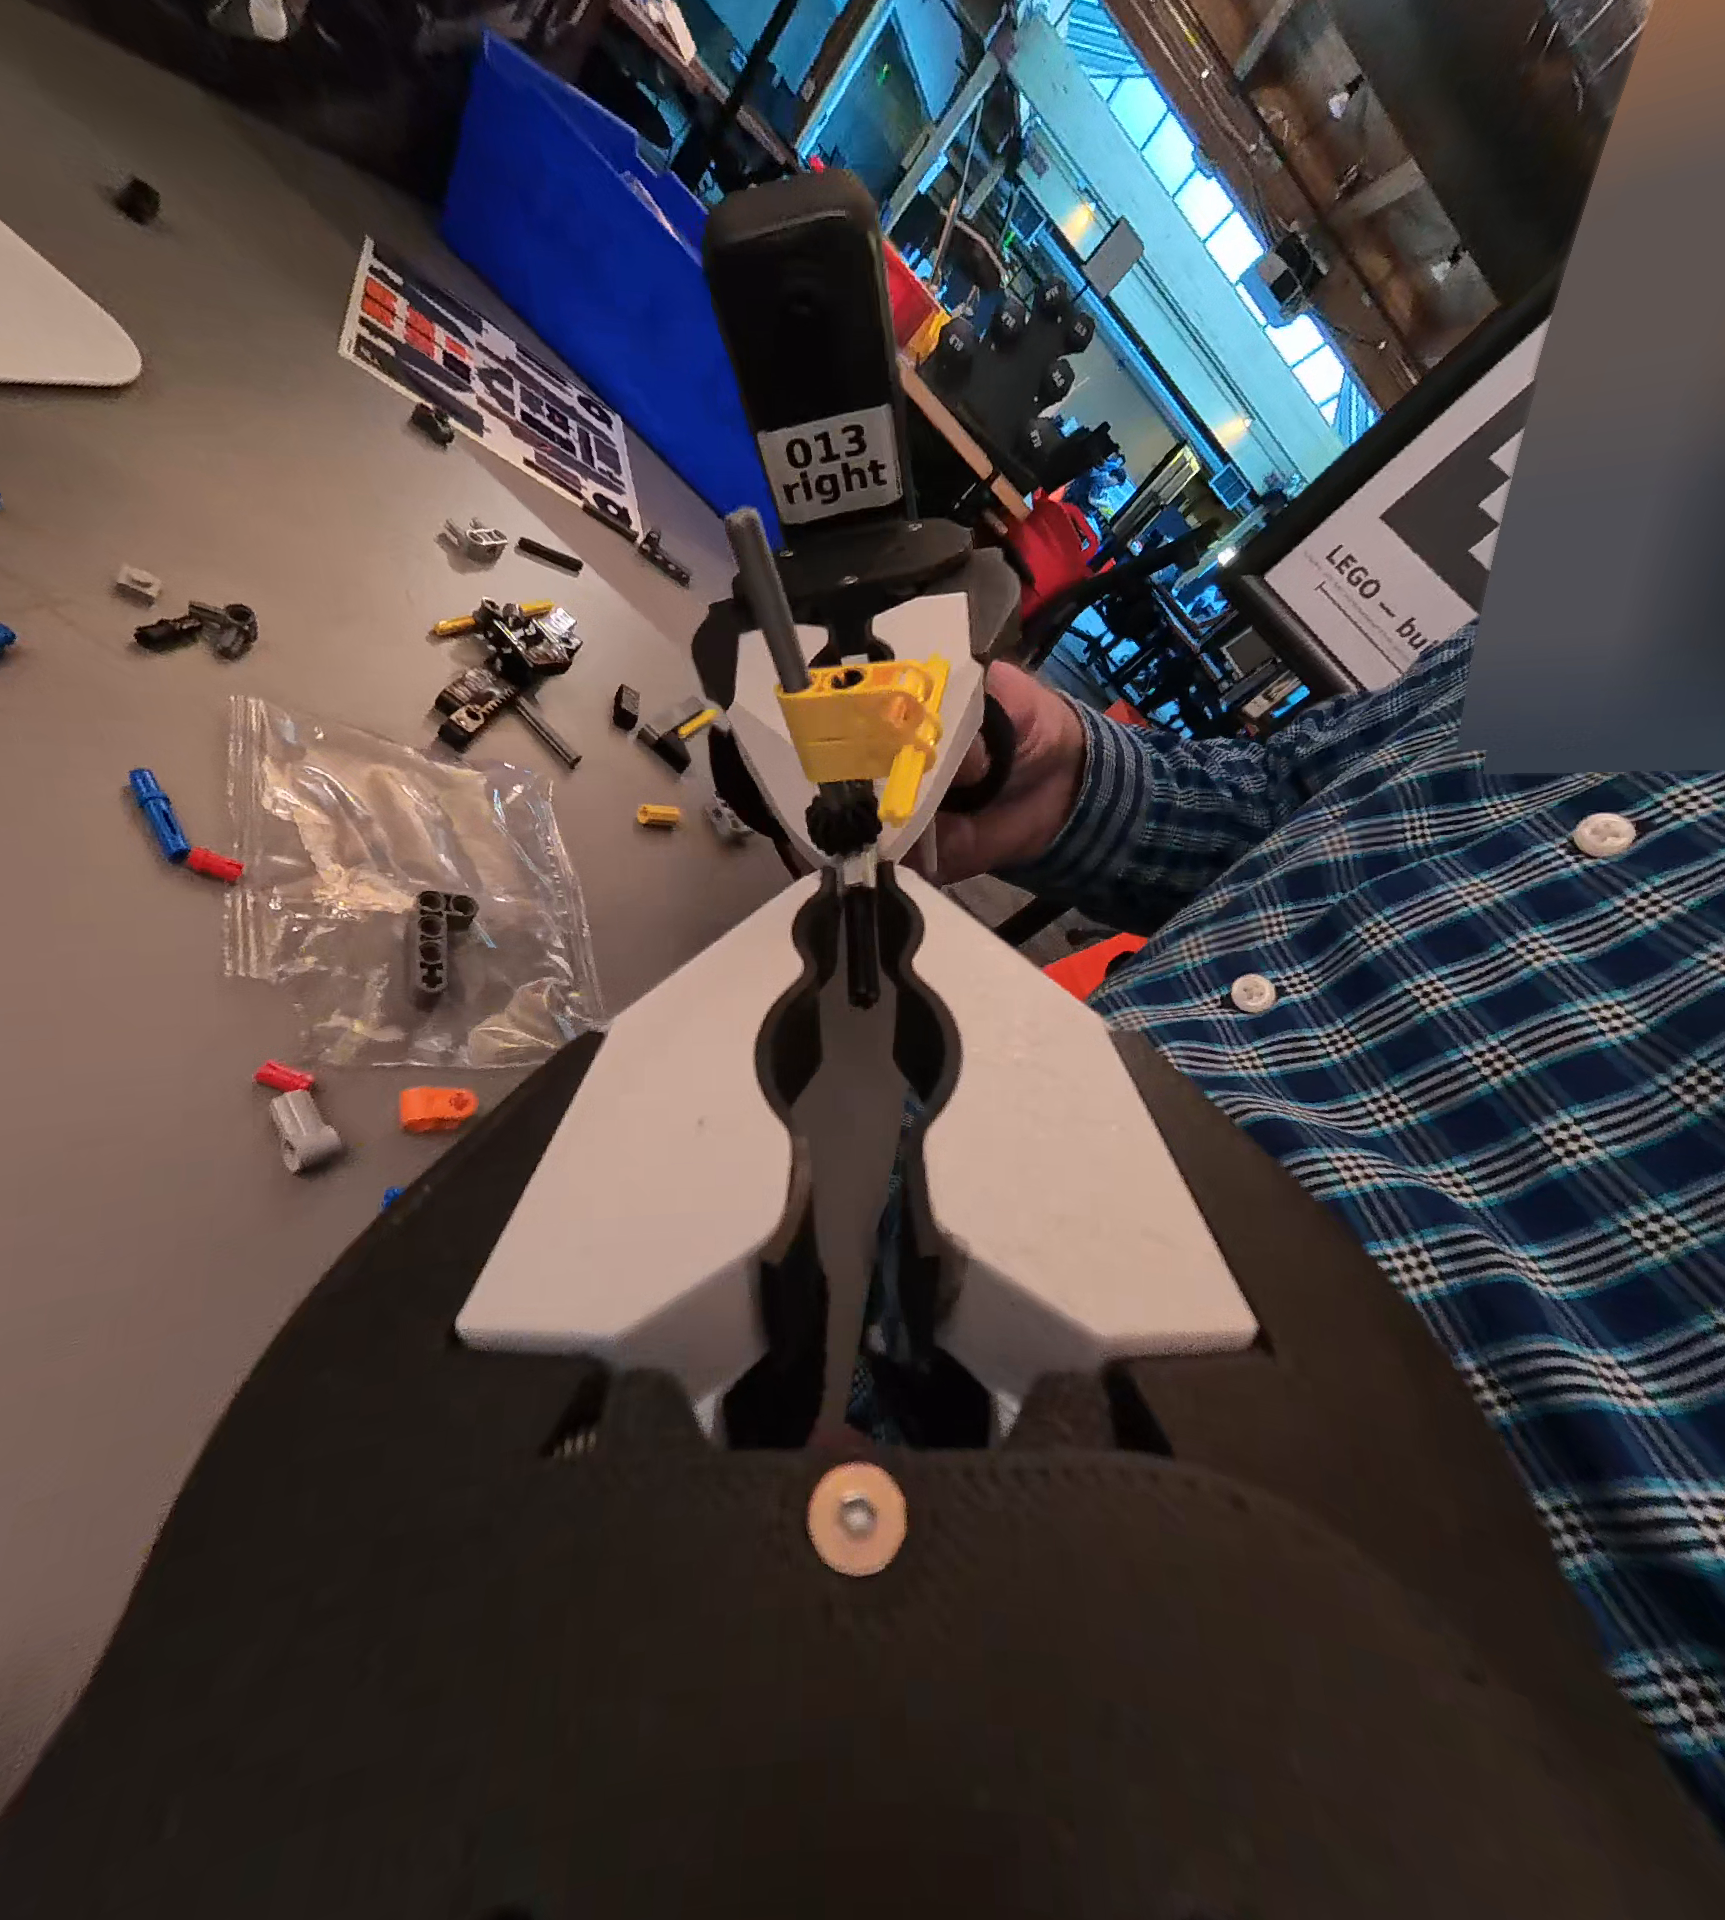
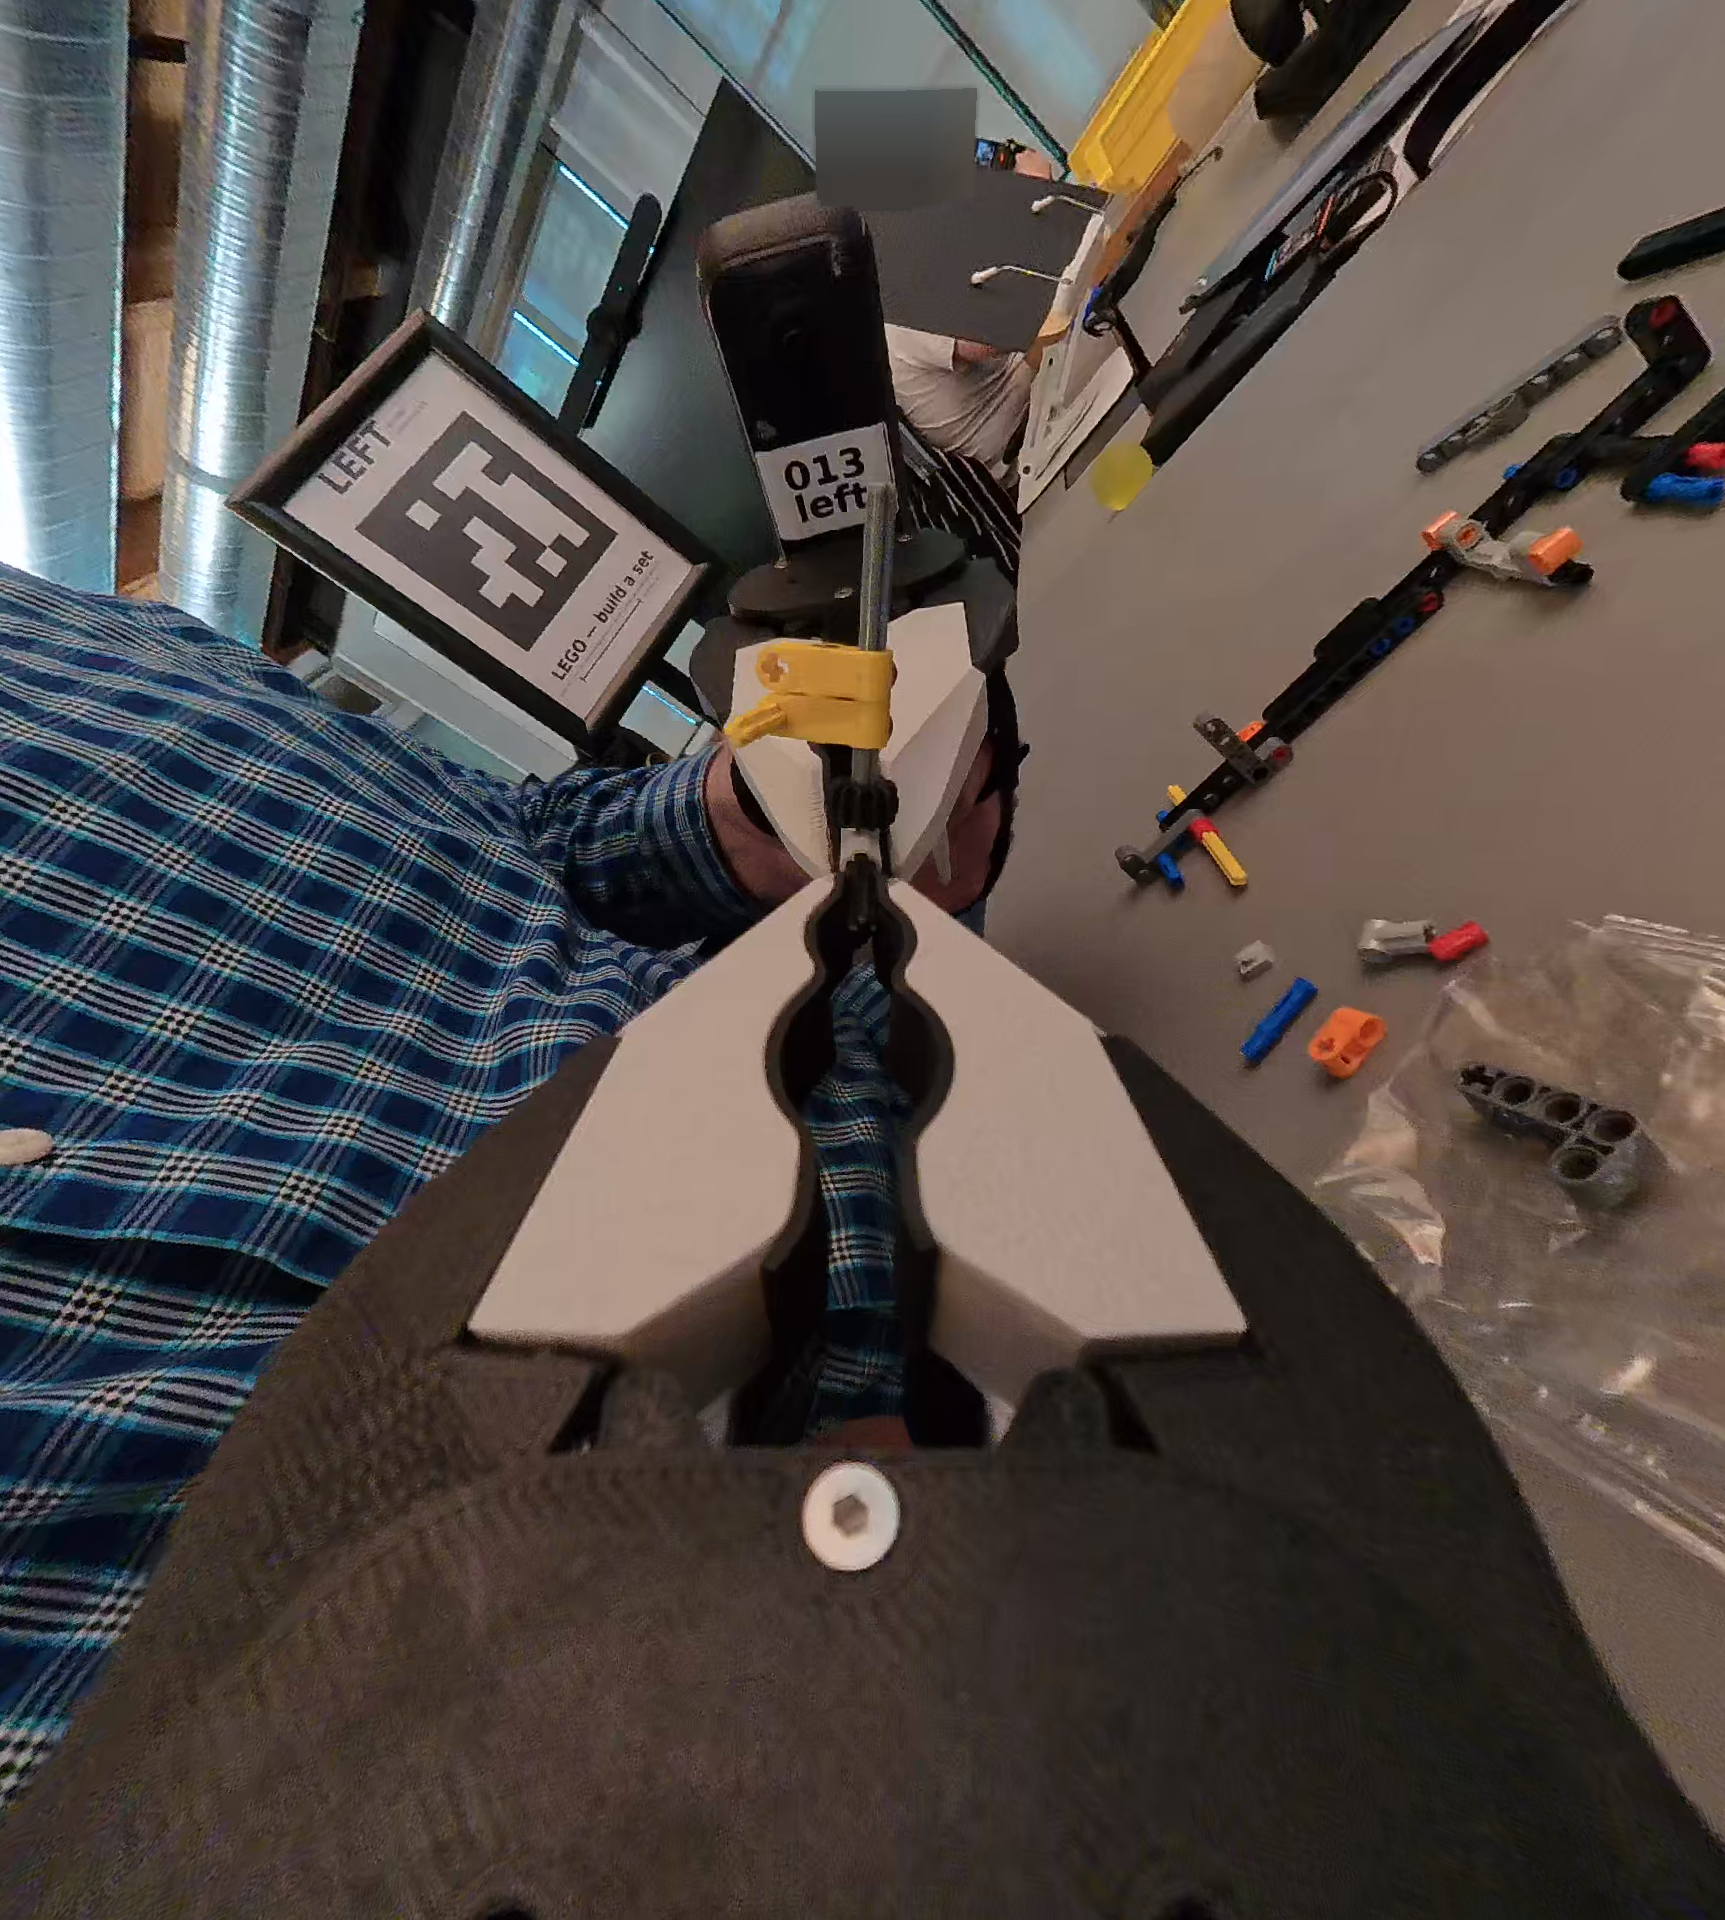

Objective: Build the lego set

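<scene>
— What are the two tongs doing at this moment?

— They are meeting tip to tip above the worktop. The left tongs are closing on the near end of a black axle. The right tongs are facing them and are pinching the same small assembly from the other side, at its black end.

— What is sitting on this assembly?

— A black gear is sitting just beyond the tips, and next to it a yellow connector piece. A dark grey rod is passing through the yellow piece and is pointing away, toward the camera of the far tool. All of it is hanging in the air between both tongs, not touching the worktop.

— And the other parts?

— They are lying well apart from the tongs. In the left wrist view a clear plastic bag is lying on the left with a dark grey angled beam on it, and an orange piece is near it. In the right wrist view a long black beam assembly is lying far on the right. A person in a blue checked shirt is holding both tools.
</scene>
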A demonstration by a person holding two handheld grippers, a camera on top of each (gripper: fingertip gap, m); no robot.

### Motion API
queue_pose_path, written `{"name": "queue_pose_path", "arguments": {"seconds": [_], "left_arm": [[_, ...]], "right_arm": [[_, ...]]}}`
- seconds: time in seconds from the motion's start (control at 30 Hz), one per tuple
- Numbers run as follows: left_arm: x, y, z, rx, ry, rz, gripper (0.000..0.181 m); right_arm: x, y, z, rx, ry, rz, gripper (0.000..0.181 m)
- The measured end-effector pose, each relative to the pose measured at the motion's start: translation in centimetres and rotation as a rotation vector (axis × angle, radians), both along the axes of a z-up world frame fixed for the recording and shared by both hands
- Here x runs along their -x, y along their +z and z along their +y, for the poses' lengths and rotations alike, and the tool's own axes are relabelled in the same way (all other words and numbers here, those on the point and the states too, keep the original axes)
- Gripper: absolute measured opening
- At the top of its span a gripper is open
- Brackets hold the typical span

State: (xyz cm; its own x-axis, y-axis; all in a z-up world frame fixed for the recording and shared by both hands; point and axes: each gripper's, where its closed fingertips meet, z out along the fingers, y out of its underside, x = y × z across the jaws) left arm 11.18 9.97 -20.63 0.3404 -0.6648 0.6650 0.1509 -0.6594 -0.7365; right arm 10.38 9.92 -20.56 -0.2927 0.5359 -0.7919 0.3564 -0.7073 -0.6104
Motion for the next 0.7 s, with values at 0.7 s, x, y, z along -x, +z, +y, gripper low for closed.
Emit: {"name": "queue_pose_path", "arguments": {"seconds": [0.7], "left_arm": [[0.0, -0.2, -0.4, 0.018, -0.019, 0.02, 0.004]], "right_arm": [[-13.8, -4.5, 9.9, -0.638, -0.497, -0.394, 0.018]]}}
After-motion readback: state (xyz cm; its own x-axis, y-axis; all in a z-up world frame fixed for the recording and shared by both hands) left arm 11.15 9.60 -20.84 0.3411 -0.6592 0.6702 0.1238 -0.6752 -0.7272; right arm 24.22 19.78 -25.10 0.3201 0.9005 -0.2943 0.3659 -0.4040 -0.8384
